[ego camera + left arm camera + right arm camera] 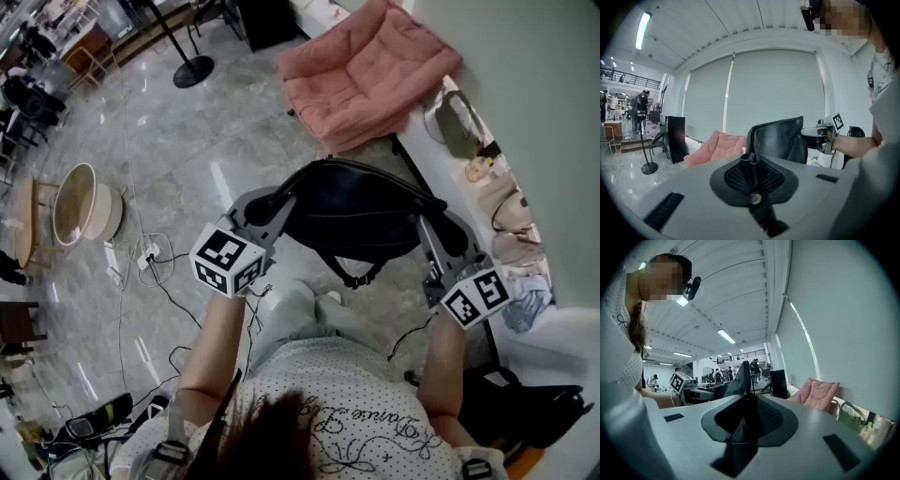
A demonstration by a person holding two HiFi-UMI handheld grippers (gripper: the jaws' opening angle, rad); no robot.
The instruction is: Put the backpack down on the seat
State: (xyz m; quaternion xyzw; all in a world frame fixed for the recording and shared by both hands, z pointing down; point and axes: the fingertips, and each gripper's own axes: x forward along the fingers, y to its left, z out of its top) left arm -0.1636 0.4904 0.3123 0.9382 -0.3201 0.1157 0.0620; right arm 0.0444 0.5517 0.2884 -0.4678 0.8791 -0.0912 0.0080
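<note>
A black backpack (pixel 361 211) hangs in the air between my two grippers, above the marble floor and short of the pink cushioned seat (pixel 366 70). My left gripper (pixel 279 208) is shut on a thin black strap at the bag's left side; in the left gripper view the strap (pixel 749 165) runs up between the jaws, with the bag's body (pixel 780 138) beyond it. On the bag's right side my right gripper (pixel 427 236) is shut on a fold of black fabric (pixel 744 380). The seat (pixel 717 145) lies past the bag, low on the floor.
A white ledge (pixel 441 178) with bags runs along the wall at right. On the floor are a stanchion base (pixel 193 70), a round tub (pixel 80 202), loose cables (pixel 150 258) and a black bag (pixel 525 408). A dark panel (pixel 675 138) stands left of the seat.
</note>
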